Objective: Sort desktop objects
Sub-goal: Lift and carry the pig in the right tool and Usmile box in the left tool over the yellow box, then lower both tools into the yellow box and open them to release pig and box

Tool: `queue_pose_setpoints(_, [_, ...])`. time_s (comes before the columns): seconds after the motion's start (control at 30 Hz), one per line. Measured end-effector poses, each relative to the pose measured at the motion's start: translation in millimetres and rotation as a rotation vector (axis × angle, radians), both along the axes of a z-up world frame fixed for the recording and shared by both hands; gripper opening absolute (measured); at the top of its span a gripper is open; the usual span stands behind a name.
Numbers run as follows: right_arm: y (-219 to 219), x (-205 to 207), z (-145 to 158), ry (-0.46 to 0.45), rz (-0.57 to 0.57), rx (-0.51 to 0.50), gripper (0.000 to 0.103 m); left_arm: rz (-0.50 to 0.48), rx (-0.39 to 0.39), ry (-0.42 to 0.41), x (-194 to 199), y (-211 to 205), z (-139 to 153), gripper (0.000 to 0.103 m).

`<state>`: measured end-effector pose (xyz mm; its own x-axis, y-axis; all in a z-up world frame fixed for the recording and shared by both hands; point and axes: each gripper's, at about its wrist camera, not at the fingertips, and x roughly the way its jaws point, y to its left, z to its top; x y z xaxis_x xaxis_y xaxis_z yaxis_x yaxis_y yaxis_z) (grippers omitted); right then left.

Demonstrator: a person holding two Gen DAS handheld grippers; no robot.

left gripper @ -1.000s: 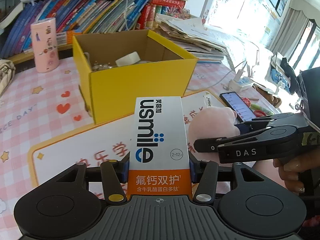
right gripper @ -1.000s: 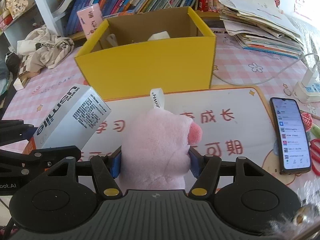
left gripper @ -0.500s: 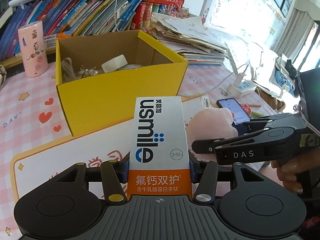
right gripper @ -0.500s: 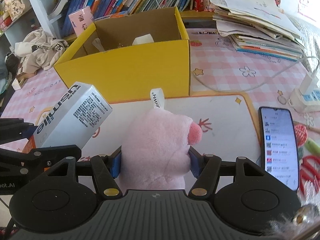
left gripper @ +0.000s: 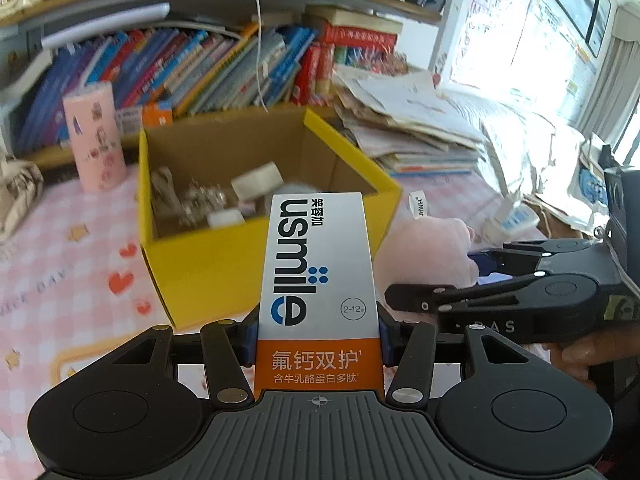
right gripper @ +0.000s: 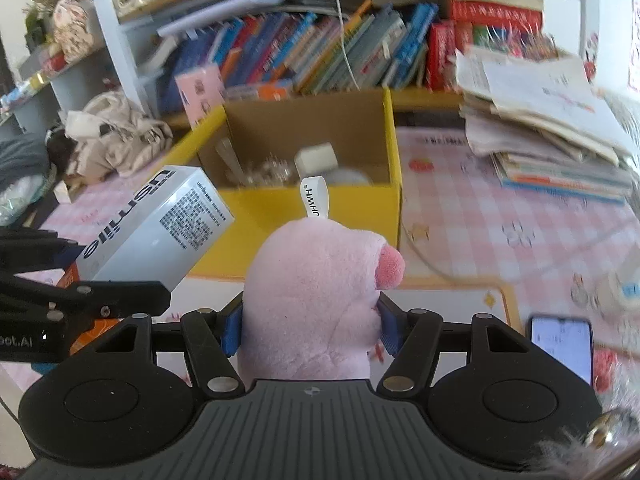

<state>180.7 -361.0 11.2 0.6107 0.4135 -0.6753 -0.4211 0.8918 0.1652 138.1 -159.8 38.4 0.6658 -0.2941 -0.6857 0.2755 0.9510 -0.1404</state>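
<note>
**Two things on the way to the box**

Both grippers have come closer to the yellow box [left gripper: 248,248]; it looks bigger now and you can see down inside it. The left gripper [left gripper: 318,336] is clamped on the toothpaste box [left gripper: 320,264]. The right gripper [right gripper: 310,326] squeezes the pink plush [right gripper: 316,300]. Both are held up in the air, with the yellow box at 12 o'clock. I think the carrying step is on. Next, each thing must go over the rim, then the grippers let go. The worktop [right gripper: 500,232] has a pink checked cloth. Books [right gripper: 320,48] fill the shelf behind, papers [right gripper: 540,128] pile at 2 o'clock, a phone [right gripper: 560,344] lies at 4 o'clock.
</note>
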Motion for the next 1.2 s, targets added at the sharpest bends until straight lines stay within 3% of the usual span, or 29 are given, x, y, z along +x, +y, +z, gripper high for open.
queue_pose_setpoints(0.4, [7, 41, 53, -0.204, 0.038, 0.106, 0.061, 0.048, 0.015, -0.128, 37, 9, 47, 0.051])
queue_pose_setpoints(0.73, [32, 106, 57, -0.271, 0.004, 0.146, 0.061, 0.197, -0.032, -0.148, 89, 34, 56, 0.051])
queue_pose_setpoints(0.9, [57, 144, 51, -0.274, 0.041, 0.061, 0.062, 0.231, 0.013, -0.128, 118, 34, 42, 0.051])
queue_pose_setpoints(1.2, [79, 175, 5, -0.157, 0.085, -0.105, 0.063, 0.241, 0.091, -0.044, 154, 26, 0, 0.051])
